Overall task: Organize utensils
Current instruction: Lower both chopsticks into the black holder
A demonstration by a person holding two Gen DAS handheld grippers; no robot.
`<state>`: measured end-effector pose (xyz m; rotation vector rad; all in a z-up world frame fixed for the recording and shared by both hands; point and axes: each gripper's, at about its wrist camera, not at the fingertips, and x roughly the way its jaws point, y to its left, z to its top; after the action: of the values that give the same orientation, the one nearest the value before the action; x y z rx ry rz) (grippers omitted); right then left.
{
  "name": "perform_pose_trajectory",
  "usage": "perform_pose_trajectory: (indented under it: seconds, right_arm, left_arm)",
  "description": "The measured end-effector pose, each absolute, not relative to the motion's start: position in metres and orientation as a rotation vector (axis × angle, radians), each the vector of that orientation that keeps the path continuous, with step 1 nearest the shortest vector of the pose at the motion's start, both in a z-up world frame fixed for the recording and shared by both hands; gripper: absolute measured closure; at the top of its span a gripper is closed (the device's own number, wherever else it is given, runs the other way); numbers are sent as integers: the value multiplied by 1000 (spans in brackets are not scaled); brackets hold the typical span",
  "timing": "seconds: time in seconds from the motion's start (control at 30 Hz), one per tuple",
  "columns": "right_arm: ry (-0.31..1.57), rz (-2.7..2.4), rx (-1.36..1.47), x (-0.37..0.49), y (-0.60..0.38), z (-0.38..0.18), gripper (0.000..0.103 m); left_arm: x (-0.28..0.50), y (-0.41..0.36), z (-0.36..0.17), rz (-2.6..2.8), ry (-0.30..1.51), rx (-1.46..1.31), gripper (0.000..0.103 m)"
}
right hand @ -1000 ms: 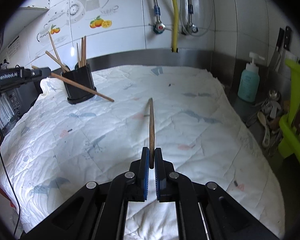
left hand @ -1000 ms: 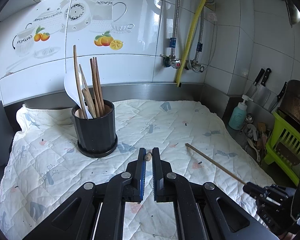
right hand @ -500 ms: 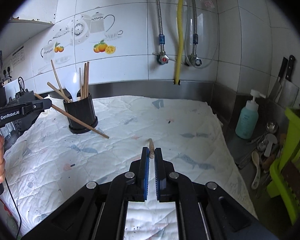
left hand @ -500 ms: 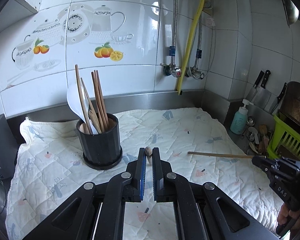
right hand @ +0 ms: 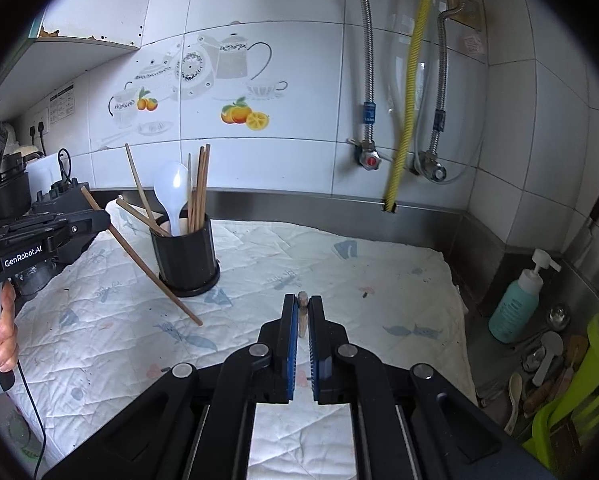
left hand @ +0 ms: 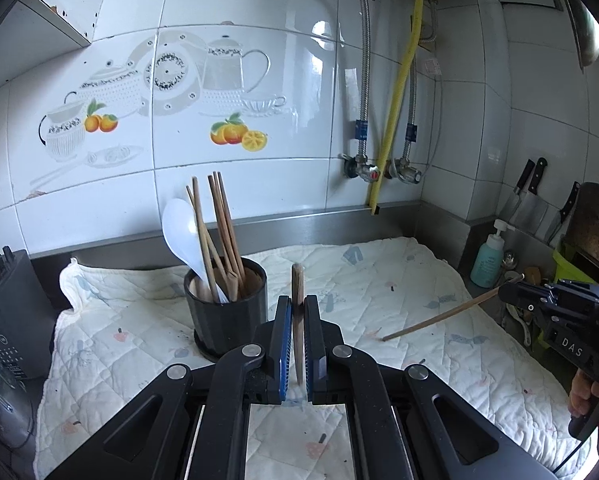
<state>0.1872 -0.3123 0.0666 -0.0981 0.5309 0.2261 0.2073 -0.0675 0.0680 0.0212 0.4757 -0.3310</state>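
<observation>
A black utensil holder (left hand: pixel 225 312) stands on the quilted cloth (left hand: pixel 379 276) and holds several wooden chopsticks (left hand: pixel 223 224) and a white spoon (left hand: pixel 183 232); it also shows in the right wrist view (right hand: pixel 185 258). My left gripper (left hand: pixel 297 318) is shut on a wooden chopstick (left hand: pixel 297 296), which points steeply down in the right wrist view (right hand: pixel 147 272). My right gripper (right hand: pixel 303 316) is shut on another wooden chopstick (right hand: pixel 302 312), seen slanting above the cloth in the left wrist view (left hand: pixel 447 314). Both grippers are raised above the cloth, right of the holder.
A tiled wall with pipes and a yellow hose (left hand: pixel 395 112) runs behind. A dark appliance (left hand: pixel 7 312) stands at the left. A teal soap bottle (right hand: pixel 519 300), knives (left hand: pixel 529 196), loose spoons (right hand: pixel 547 356) and a green rack (right hand: pixel 579 392) crowd the right.
Both grippers have lifted and tilted up with their chopsticks. The right gripper's chopstick has risen off the cloth and its tip now hangs over it. The holder appears closer.
</observation>
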Motion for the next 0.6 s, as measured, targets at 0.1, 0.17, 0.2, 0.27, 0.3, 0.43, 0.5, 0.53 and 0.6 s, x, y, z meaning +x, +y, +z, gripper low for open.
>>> perform_pose_trajectory:
  seconds: [0.1,0.17,0.2,0.27,0.3,0.43,0.5,0.53,0.6]
  right_arm:
    - [535,243,-102,192,-309,73,96]
    - [535,254,-105,194,-306,77,96]
    - [537,259,-110,196,-305,79,96]
    - [541,266,-116,199,-302,84,96]
    - [541,267,-121,201,-301,86,96]
    - [534,279,-135,205,-297,95,96]
    - [532,287,-141,207,-295,99,96]
    - [533,291,-142,209,-294,101,96]
    - [533,299,-145,212,-292,104,96]
  left_arm:
    - [207,-61,76,-325,462,18,98]
    - [206,-57,80,-319,456,18,98]
    - [207,-55,82,-315,453,17,98]
    - [206,-51,86,-311,448,15,98]
    - [206,-49,88,-311,446,10,98]
    - [206,-42,97,-307,435,5,98]
    - [206,-40,101,-303,426,9,98]
    - [207,-39,103,-302,422,9,98]
    - [208,-34,109,-303,417,1,98]
